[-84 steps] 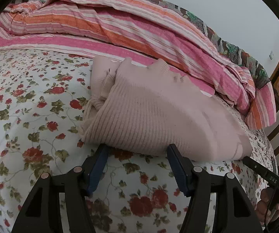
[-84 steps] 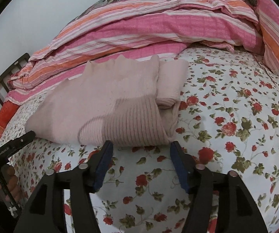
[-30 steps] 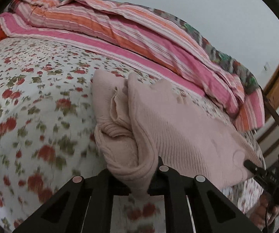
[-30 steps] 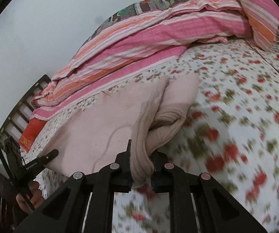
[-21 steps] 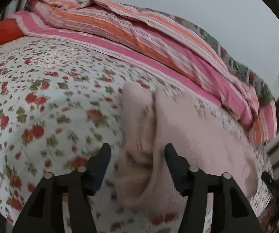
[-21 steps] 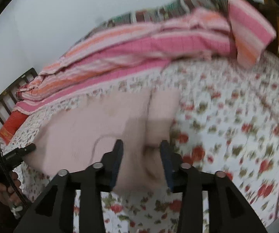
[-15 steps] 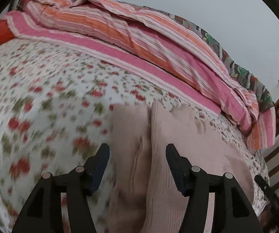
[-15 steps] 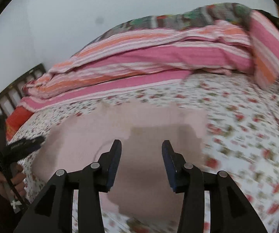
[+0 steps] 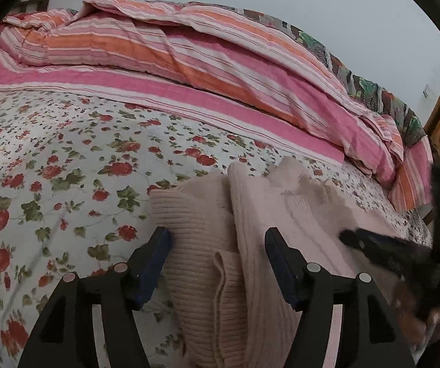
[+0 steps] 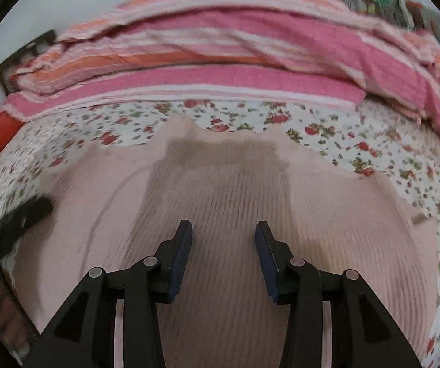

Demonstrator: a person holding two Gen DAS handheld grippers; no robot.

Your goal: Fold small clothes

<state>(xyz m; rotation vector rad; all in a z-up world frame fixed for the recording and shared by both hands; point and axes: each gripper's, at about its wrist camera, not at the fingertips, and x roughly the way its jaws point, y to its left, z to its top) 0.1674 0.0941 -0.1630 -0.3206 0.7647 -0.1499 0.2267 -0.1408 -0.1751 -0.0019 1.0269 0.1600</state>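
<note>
I am holding both my left tongs (image 9: 217, 263) and right tongs (image 10: 223, 242) wide and empty over the pink sweater (image 10: 220, 202), which is lying folded on the flowered bed (image 9: 66, 165) below the striped quilt (image 9: 189, 70), seemingly needing only tidying.

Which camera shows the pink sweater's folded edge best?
The left wrist view: the pink sweater shows its stacked layers sharply between the open left tool. The right wrist view shows only its blurry flat top under the open right tool.

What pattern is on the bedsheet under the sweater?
White with red roses and green leaves; the bedsheet shows best in the left wrist view.
</note>
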